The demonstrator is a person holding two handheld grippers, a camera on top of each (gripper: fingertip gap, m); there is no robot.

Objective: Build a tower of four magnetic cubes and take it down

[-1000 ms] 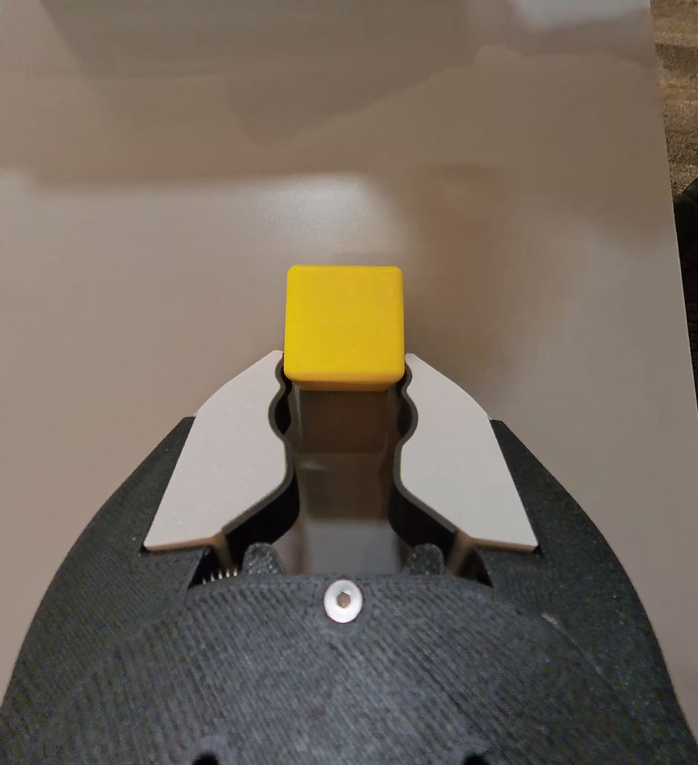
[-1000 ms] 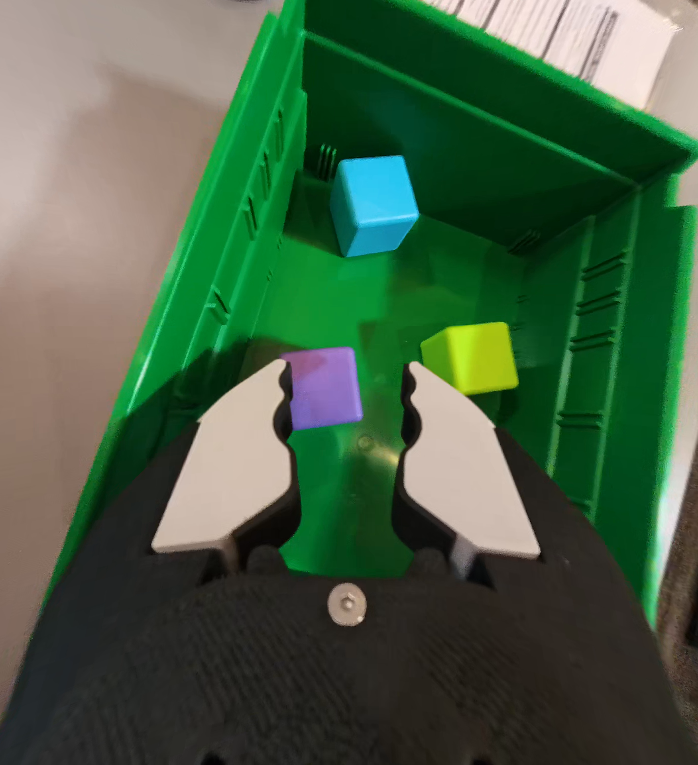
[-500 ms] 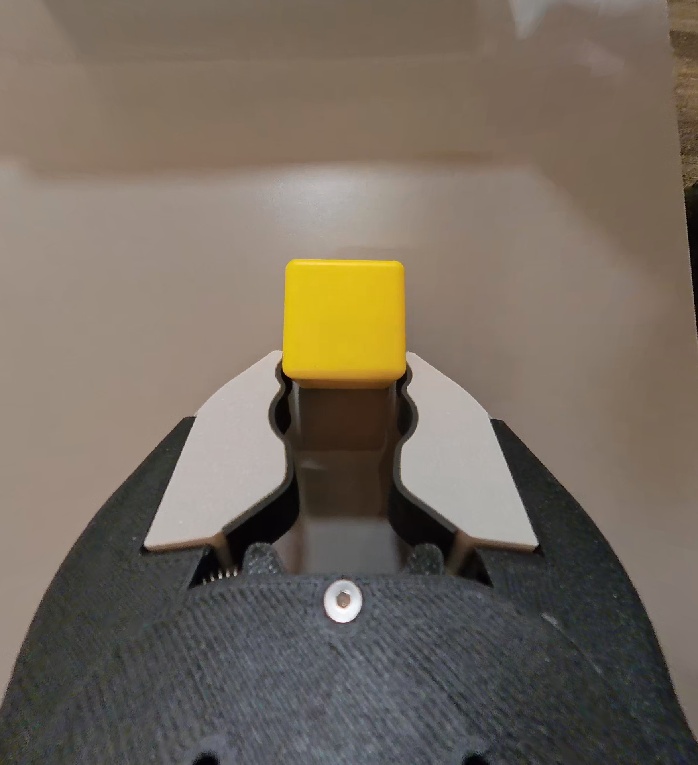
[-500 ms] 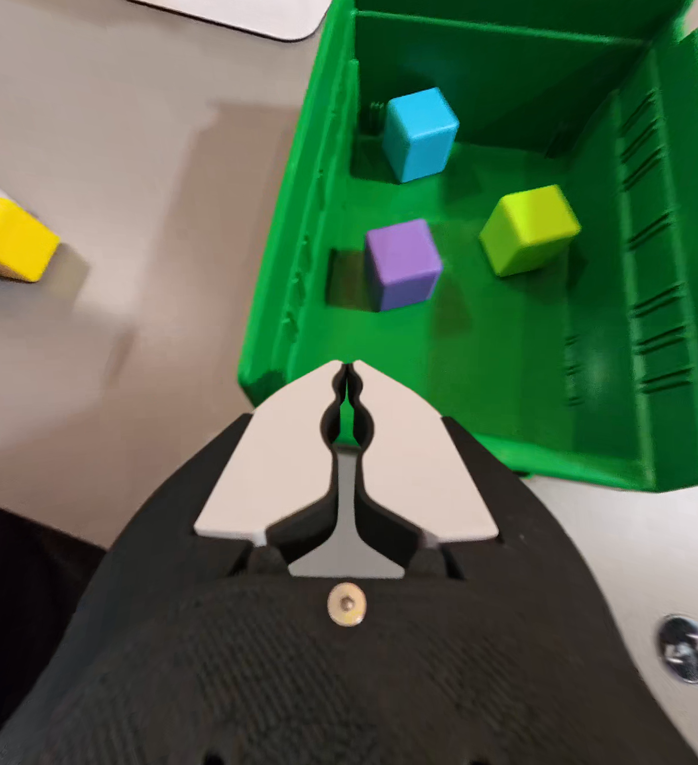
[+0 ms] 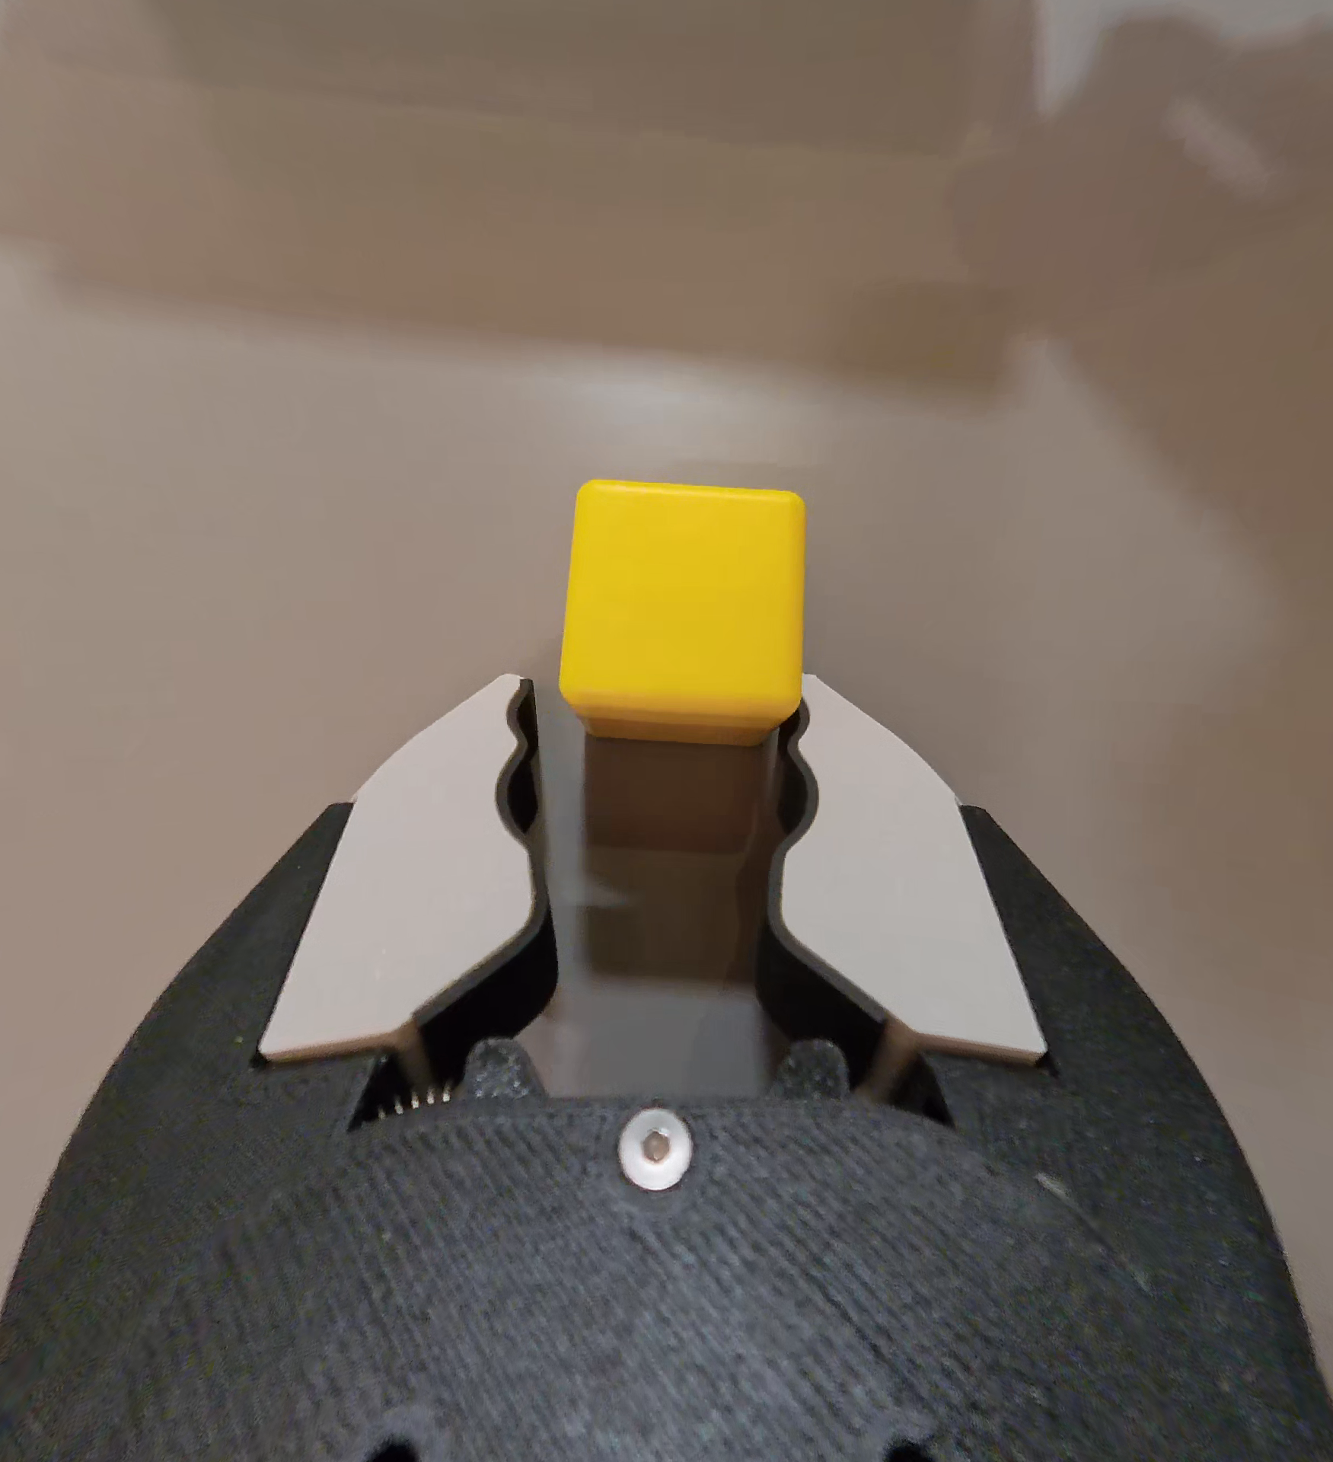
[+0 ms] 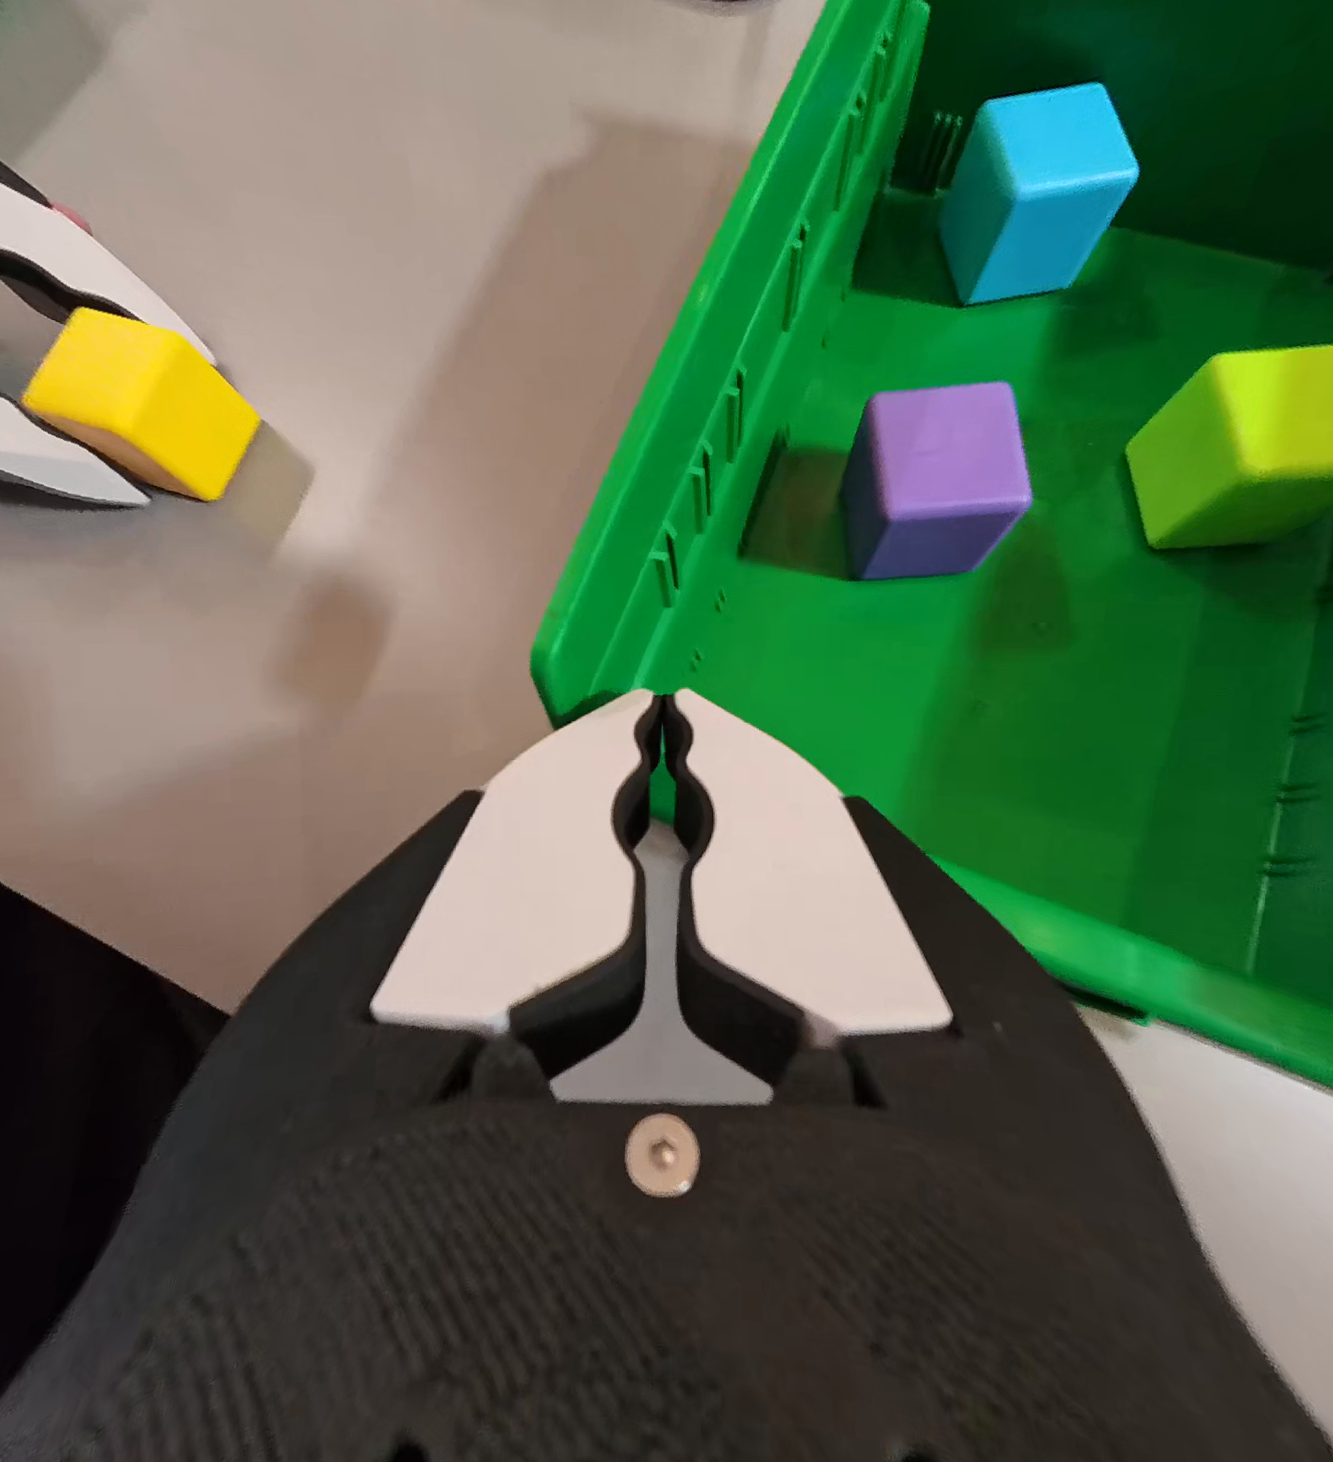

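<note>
My left gripper [image 5: 663,696] sat slightly parted around the yellow plastic cube [image 5: 683,601] on the beige tabletop [image 5: 252,475]: one finger touched it, with a gap at the other, so no firm hold. My right gripper [image 6: 663,696] was closed and empty by the green plastic bin [image 6: 647,554], which held the blue cube [image 6: 1043,190], purple cube [image 6: 936,475] and lime cube [image 6: 1272,443].

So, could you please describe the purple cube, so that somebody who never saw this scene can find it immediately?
Look at the green bin standing on the beige table. Three cubes lie on its floor; the purple cube sits closest to the bin's left wall. The blue cube lies farther back and the lime cube more to the right.
</note>
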